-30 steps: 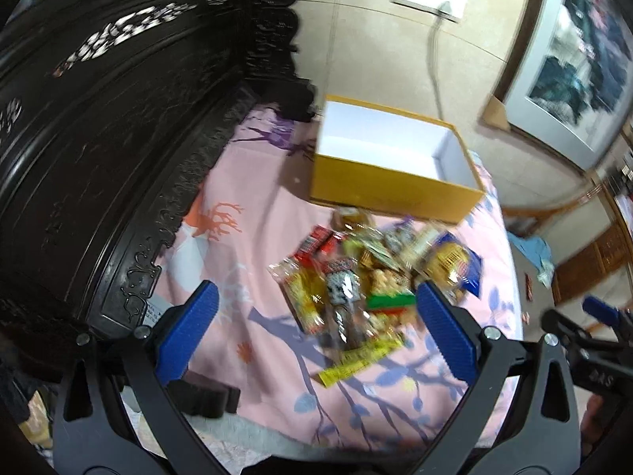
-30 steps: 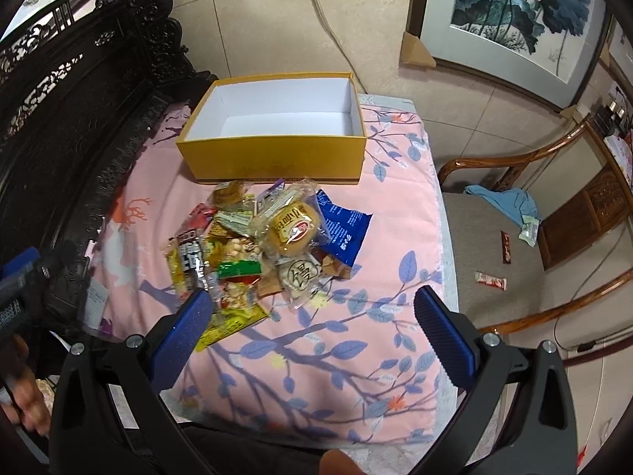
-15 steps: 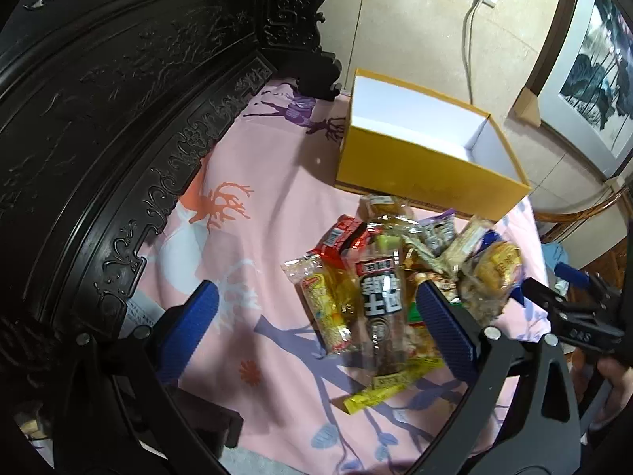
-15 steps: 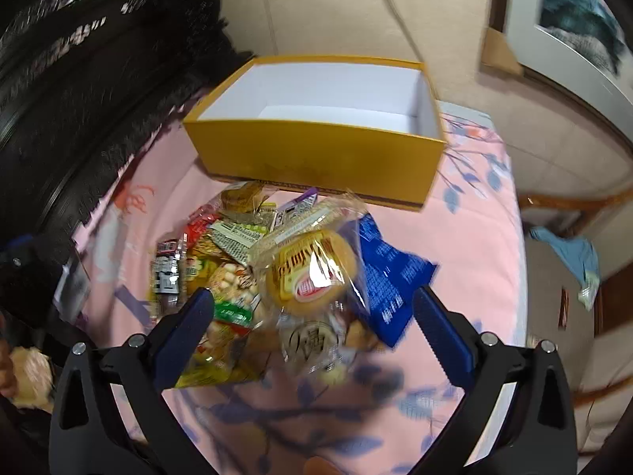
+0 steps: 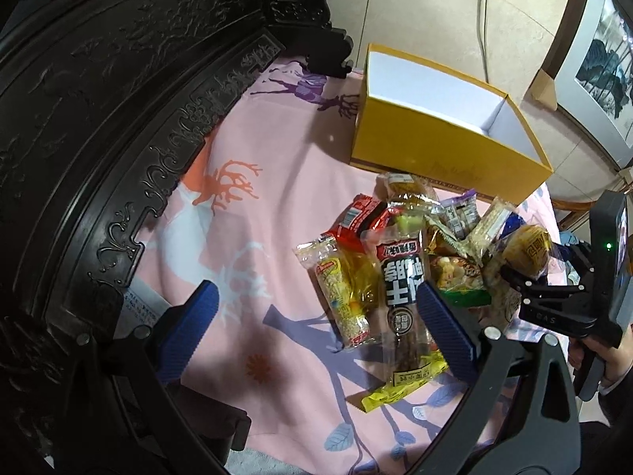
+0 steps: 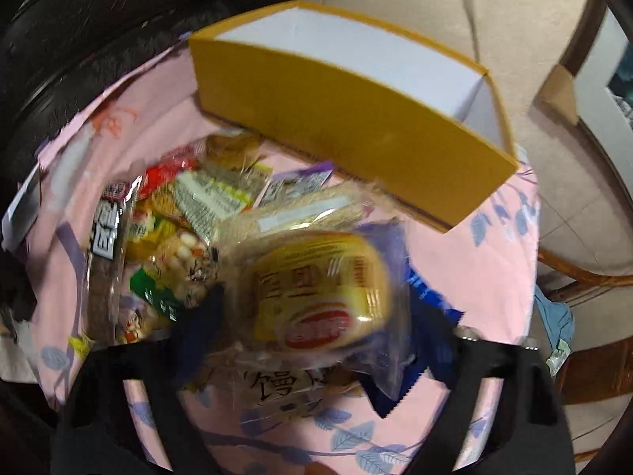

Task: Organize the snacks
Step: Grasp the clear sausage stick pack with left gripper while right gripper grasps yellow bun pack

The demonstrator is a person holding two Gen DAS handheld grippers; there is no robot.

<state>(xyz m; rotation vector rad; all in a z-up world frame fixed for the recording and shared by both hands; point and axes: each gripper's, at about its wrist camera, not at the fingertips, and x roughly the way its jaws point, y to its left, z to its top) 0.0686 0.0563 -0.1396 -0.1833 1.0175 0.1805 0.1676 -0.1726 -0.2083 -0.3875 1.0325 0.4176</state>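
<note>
A pile of wrapped snacks (image 5: pixel 411 273) lies on a pink printed cloth (image 5: pixel 277 198), in front of an open yellow box (image 5: pixel 443 138) with a white inside. My left gripper (image 5: pixel 316 328) is open above the near left of the pile, by a black-labelled packet (image 5: pixel 401 289). My right gripper (image 6: pixel 316 316) is down over a round yellow bun in clear wrap (image 6: pixel 316 289), one finger on each side; the view is blurred. The right gripper also shows in the left wrist view (image 5: pixel 526 273), at the bun (image 5: pixel 528 251). The box (image 6: pixel 356 118) is behind it.
A dark carved wooden bench back (image 5: pixel 118 118) runs along the left. A tiled wall with a cable (image 5: pixel 482 19) and a framed picture (image 5: pixel 601 63) stands behind. A wooden chair (image 6: pixel 585 277) is right of the cloth. A blue packet (image 6: pixel 427 301) lies under the bun.
Both grippers moved down and forward toward the pile. My right gripper came down over the yellow bun, and its fingers have drawn in around it.
</note>
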